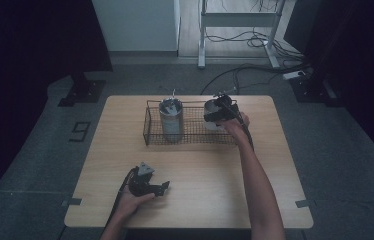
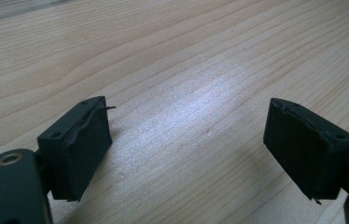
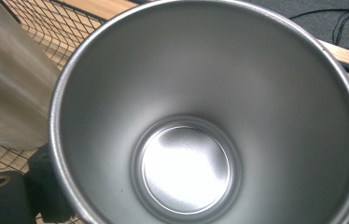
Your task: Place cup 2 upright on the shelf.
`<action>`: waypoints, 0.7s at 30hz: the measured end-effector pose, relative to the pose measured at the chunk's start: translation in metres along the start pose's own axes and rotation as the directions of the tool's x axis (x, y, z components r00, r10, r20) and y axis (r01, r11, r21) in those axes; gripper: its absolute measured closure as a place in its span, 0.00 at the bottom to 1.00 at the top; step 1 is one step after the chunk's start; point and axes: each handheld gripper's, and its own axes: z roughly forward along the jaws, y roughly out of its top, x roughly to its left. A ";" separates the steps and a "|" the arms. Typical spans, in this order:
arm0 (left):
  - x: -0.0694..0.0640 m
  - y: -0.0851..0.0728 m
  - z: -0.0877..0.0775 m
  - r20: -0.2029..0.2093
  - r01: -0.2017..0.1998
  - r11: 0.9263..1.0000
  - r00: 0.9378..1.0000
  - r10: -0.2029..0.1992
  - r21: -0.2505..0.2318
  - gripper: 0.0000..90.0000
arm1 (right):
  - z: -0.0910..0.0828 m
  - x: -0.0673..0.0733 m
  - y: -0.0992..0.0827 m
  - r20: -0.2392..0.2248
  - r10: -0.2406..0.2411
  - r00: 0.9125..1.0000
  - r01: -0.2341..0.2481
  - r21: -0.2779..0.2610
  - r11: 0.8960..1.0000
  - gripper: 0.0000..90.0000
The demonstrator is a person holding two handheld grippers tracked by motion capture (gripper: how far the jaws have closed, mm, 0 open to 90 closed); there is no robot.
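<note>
Right arm stretched out to the basket, left hand resting near the table's front edge.
On table (image 1: 200, 170), wire basket (image 1: 147, 125) with tumbler (image 1: 171, 122) inside; at its right end, cup (image 1: 211, 112) clamped by right gripper (image 1: 222, 114). Left gripper (image 1: 162, 187) low over bare wood, jaws spread, gripping nothing.

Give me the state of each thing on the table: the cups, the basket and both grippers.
Left gripper: open, empty, resting on the table.
Right gripper: shut on the right cup.
Right cup: upright, empty, held at the basket's right end.
Left cup: upright, standing in the basket.
Basket: flat on the table.
</note>
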 end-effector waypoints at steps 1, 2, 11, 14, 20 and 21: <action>0.000 0.000 0.000 0.000 -0.001 1.000 1.000 0.001 0.000 0.17 | 0.001 0.000 0.000 0.001 -0.002 1.000 0.002 0.001 1.000 0.09; 0.000 0.000 0.000 -0.001 -0.002 1.000 1.000 0.002 -0.001 0.17 | 0.001 0.000 -0.001 0.002 -0.003 1.000 0.003 0.003 1.000 0.08; 0.000 0.000 0.000 0.000 -0.002 1.000 1.000 0.002 -0.001 0.17 | 0.009 0.001 -0.007 0.000 0.000 1.000 0.000 0.016 1.000 0.08; 0.000 0.000 0.000 0.000 -0.002 1.000 1.000 0.002 0.000 0.17 | 0.012 0.000 -0.009 0.013 -0.002 1.000 0.001 0.035 0.999 0.09; 0.000 0.000 0.000 0.000 -0.004 1.000 1.000 0.004 0.000 0.17 | 0.016 0.000 -0.012 0.014 0.005 1.000 -0.005 0.047 0.999 0.08; 0.000 0.000 0.000 -0.001 -0.004 1.000 1.000 0.004 0.000 0.17 | 0.017 0.000 -0.012 0.014 0.005 1.000 -0.006 0.048 0.999 0.08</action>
